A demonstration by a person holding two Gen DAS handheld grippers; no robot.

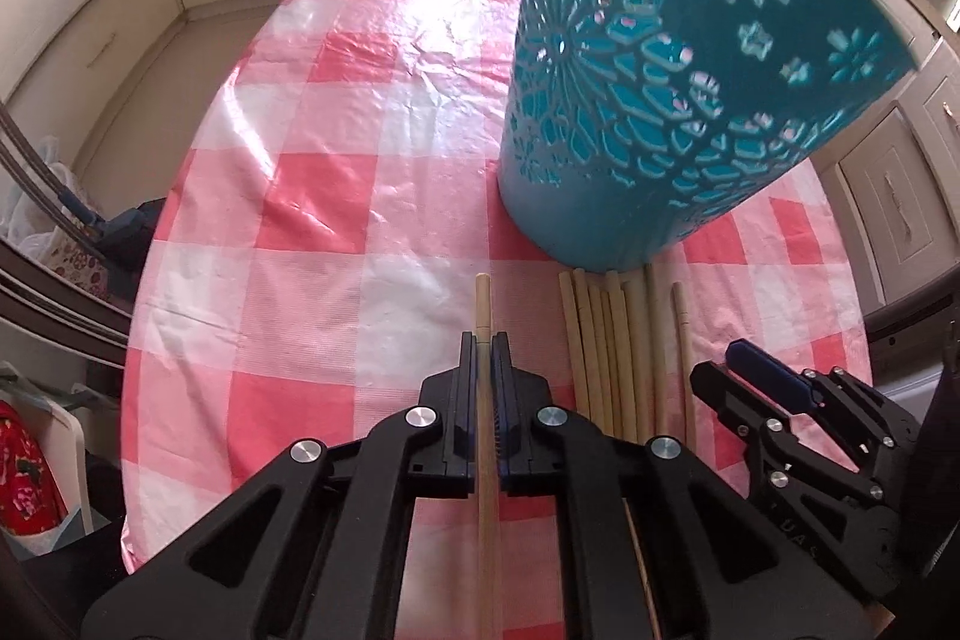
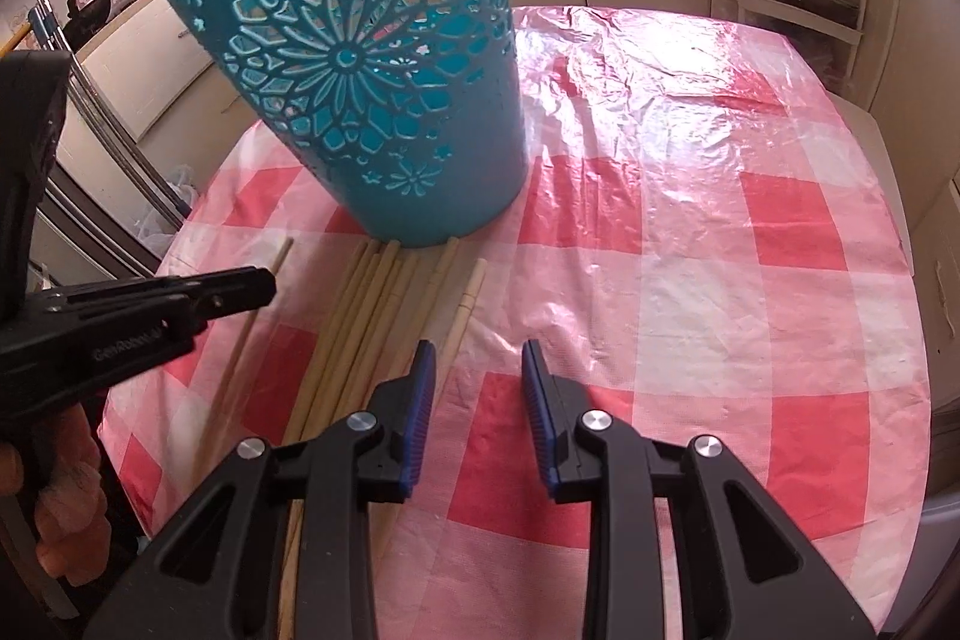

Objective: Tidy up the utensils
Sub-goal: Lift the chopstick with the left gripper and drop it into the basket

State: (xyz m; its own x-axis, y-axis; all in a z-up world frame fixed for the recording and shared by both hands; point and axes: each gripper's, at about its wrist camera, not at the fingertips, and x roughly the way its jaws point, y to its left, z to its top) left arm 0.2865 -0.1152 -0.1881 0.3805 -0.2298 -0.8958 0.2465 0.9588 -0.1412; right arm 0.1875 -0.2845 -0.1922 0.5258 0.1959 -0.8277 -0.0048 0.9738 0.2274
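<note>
A: Status on the left?

B: My left gripper (image 1: 485, 340) is clamped on a single chopstick (image 1: 483, 307). The stick runs straight between the pads, its far tip sticking out past the fingertips over the checked tablecloth (image 1: 336, 232).

A: Right?

B: My right gripper (image 2: 477, 358) is part open, nothing between the pads. It hangs over the cloth just right of the chopstick bundle (image 2: 366, 304); its left finger sits over the bundle's near end.

A: Where's the bundle relative to the holder?

B: It lies flat on the cloth, far ends right at the base of the teal holder (image 2: 372, 58). Can't tell whether the tips touch it. One loose chopstick (image 2: 462, 310) lies just right of the bundle, slightly apart.

A: Holder state?

B: Upright on the table, far side of the sticks. Teal plastic, cut-out flower pattern in the wall. Its rim is above both views, so I can't see the inside. Through the cut-outs I only make out teal wall and bits of background; contents unknown.

A: Held stick versus the bundle?

B: Left of the bundle, well apart from it, roughly parallel.
</note>
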